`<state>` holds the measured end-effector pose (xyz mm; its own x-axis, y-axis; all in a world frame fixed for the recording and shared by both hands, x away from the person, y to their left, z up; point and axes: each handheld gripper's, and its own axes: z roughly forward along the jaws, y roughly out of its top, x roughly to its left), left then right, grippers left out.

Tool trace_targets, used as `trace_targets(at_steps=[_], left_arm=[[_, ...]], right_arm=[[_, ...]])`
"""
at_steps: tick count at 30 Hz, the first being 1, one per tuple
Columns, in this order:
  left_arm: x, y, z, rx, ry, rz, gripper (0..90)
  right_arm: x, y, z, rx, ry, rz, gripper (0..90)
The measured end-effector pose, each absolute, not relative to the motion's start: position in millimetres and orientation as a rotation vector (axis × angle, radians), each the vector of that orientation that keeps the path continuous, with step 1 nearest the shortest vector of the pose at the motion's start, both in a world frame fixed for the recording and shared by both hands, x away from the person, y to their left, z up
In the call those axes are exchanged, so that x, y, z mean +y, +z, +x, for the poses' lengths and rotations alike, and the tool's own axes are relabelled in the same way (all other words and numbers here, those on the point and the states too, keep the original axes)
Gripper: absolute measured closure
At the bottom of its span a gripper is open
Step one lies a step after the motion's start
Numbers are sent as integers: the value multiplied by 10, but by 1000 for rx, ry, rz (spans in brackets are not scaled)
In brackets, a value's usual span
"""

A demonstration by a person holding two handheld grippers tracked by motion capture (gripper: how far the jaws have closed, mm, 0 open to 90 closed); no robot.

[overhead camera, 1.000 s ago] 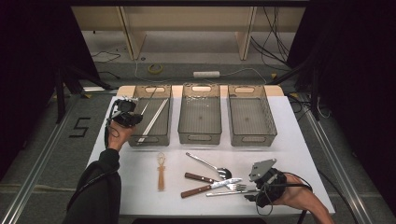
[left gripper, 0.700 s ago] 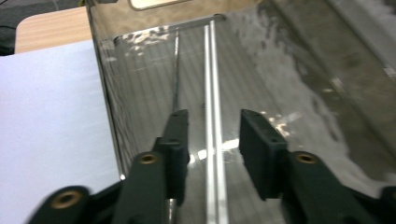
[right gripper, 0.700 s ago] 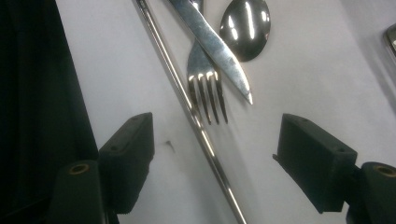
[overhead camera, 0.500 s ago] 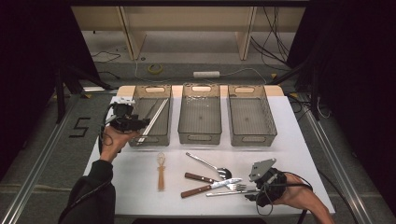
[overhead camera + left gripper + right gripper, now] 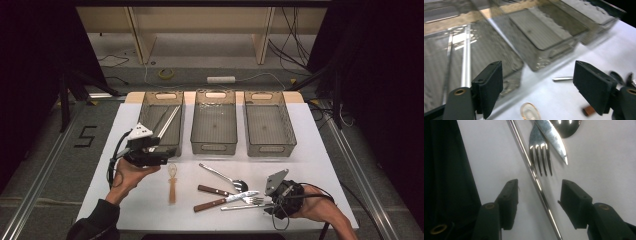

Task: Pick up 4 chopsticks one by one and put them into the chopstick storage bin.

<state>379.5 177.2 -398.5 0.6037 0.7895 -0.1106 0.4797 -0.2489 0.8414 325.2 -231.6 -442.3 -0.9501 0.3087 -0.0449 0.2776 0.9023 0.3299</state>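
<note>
Two tools: left tool [image 5: 159, 156] raised level, right tool [image 5: 267, 200] low over metal rod [image 5: 536, 182].

Thin steel rod-like utensil [image 5: 537, 183] lying flat on the white table, running lengthwise between the right gripper [image 5: 539, 200] pads without touching them, fork [image 5: 539, 157] tines just ahead, knife blade [image 5: 552, 138] crossing the fork

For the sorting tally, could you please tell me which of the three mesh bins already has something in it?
The left bin: metal chopsticks lie slantwise in it. The middle bin and the right bin look empty.
</note>
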Motion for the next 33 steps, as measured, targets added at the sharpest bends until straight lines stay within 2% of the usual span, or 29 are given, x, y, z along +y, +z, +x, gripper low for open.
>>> trace_targets(at_steps=[9,17,33], left_arm=[[1703,-4097,3487,955,432,1884,209],[1669,-4153,3324,934,439,1877,199],[1578,-4222,3215,887,484,1940,197]], right_arm=[[-2270,-4499,3335,3001,434,464,612],[-2253,-4521,3354,3022,414,459,667],[-2145,-4545,3305,3042,292,398,785]])
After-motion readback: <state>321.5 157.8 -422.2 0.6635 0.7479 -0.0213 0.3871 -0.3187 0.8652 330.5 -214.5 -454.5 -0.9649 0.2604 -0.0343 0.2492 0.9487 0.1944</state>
